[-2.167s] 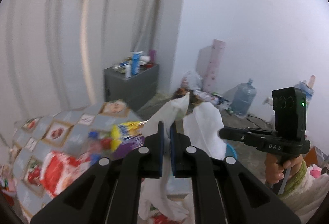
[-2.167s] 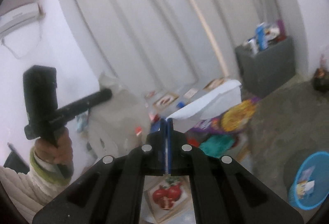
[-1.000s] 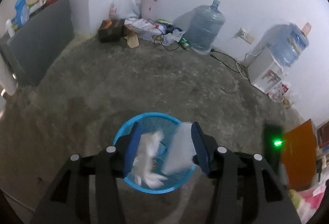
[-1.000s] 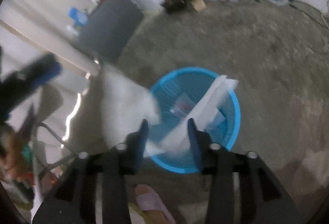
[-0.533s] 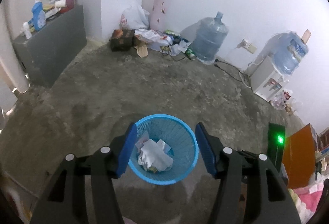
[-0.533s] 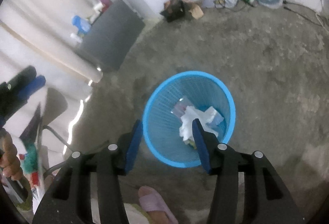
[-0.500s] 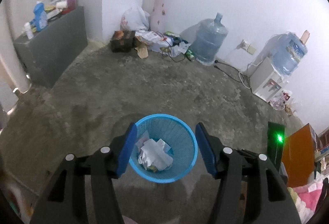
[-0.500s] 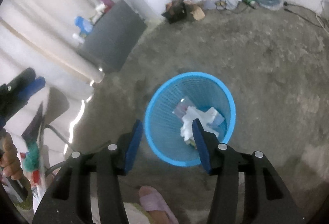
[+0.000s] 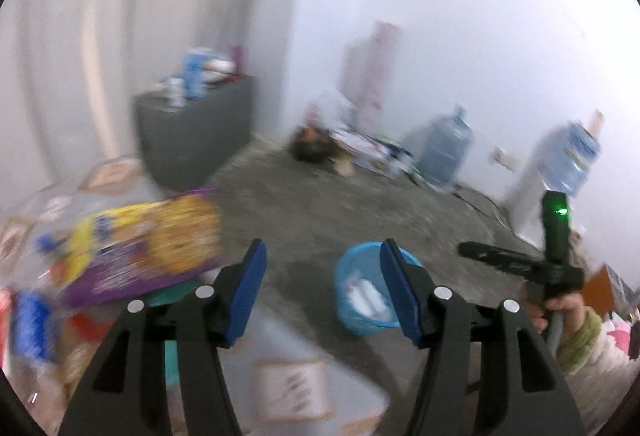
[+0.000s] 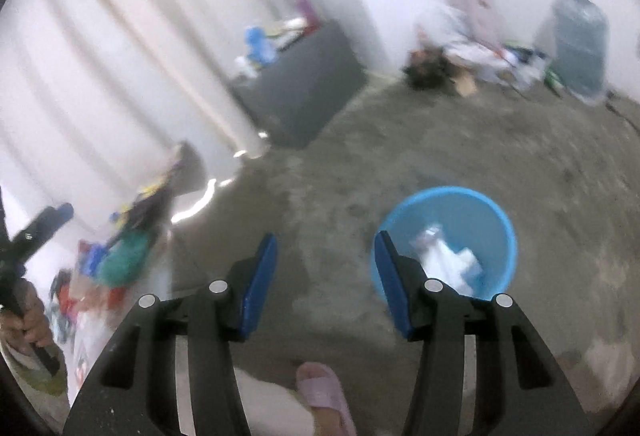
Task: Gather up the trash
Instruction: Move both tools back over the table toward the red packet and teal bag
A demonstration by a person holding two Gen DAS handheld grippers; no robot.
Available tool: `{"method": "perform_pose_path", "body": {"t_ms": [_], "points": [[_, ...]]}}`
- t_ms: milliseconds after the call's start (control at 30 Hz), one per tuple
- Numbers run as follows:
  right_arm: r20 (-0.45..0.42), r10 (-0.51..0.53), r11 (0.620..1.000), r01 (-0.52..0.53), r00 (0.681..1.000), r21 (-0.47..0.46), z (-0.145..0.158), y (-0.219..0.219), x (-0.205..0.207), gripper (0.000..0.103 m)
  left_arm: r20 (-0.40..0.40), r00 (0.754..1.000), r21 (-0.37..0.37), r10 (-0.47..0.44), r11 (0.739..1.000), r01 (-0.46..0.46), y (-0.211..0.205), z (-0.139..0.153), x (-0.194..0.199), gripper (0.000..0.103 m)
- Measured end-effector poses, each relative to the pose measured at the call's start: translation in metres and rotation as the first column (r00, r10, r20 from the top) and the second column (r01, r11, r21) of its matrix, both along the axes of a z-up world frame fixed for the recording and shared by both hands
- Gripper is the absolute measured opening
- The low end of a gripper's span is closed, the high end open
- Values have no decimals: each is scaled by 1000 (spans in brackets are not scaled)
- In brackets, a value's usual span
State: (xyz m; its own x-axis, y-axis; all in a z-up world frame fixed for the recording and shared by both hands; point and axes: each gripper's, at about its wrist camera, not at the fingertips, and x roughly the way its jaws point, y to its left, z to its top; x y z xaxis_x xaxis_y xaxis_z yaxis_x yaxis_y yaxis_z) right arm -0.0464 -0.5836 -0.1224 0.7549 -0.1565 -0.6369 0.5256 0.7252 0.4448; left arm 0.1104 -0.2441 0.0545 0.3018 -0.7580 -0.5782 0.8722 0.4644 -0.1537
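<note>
A blue mesh basket (image 10: 440,193) stands on the concrete floor with crumpled white paper (image 10: 442,256) inside. My right gripper (image 10: 326,276) is open and empty, with the basket behind its right finger. My left gripper (image 9: 322,288) is also open and empty. The basket (image 9: 347,310) shows between its fingers, lower down. At the left of that view a purple and yellow snack bag (image 9: 140,248) lies among blurred wrappers on a patterned table (image 9: 288,384). The right gripper (image 9: 470,250) shows at that view's right edge, the left gripper (image 10: 60,214) at the other view's left edge.
A grey cabinet (image 9: 192,132) with bottles on top stands by the curtain. Water jugs (image 9: 444,148) and a litter pile (image 9: 320,142) line the far wall. A foot in a pink slipper (image 10: 324,392) is under my right gripper. Wrappers (image 10: 120,256) lie on the table's edge.
White paper dropped from both grippers into the basket. Both then rose and swung left; the left view went from the floor and basket to the table with the snack bag.
</note>
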Motion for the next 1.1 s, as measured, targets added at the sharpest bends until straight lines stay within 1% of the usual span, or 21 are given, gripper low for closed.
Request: {"method": "perform_pose_path", "body": {"t_ms": [67, 133, 200, 300, 367, 500, 633, 733, 867, 933, 1000, 1100], "points": [[21, 61, 998, -60, 998, -14, 9, 18, 22, 50, 10, 998, -18, 60, 998, -60, 38, -1, 12, 57], [38, 123, 992, -122, 992, -13, 15, 35, 46, 50, 3, 994, -13, 111, 994, -111, 66, -8, 25, 57], [49, 172, 985, -173, 984, -1, 19, 49, 67, 50, -18, 990, 1, 142, 990, -142, 86, -19, 40, 57], [47, 262, 965, -262, 964, 1, 26, 81, 111, 50, -59, 982, 30, 181, 983, -180, 103, -38, 64, 57], [48, 296, 954, -297, 954, 26, 27, 96, 134, 52, -78, 979, 41, 187, 982, -185, 105, -47, 75, 57], [37, 348, 932, -350, 937, 98, 22, 117, 179, 53, -106, 983, 54, 149, 988, -144, 102, -59, 92, 54], [-12, 375, 916, -369, 927, 158, 10, 132, 218, 53, -143, 982, 79, 121, 991, -111, 88, -70, 110, 53], [-44, 392, 899, -373, 919, 229, -4, 136, 240, 53, -169, 979, 107, 110, 990, -93, 78, -81, 120, 53], [-84, 405, 882, -364, 911, 299, -19, 145, 258, 53, -211, 972, 127, 107, 989, -82, 73, -96, 128, 53], [-98, 410, 876, -362, 907, 319, -24, 146, 263, 54, -224, 969, 112, 105, 990, -81, 74, -100, 131, 53], [-120, 413, 877, -359, 903, 318, -29, 150, 267, 55, -233, 967, 104, 99, 992, -76, 75, -101, 132, 53], [-128, 415, 877, -358, 901, 321, -34, 152, 270, 56, -248, 964, 99, 93, 993, -71, 76, -104, 133, 53]]}}
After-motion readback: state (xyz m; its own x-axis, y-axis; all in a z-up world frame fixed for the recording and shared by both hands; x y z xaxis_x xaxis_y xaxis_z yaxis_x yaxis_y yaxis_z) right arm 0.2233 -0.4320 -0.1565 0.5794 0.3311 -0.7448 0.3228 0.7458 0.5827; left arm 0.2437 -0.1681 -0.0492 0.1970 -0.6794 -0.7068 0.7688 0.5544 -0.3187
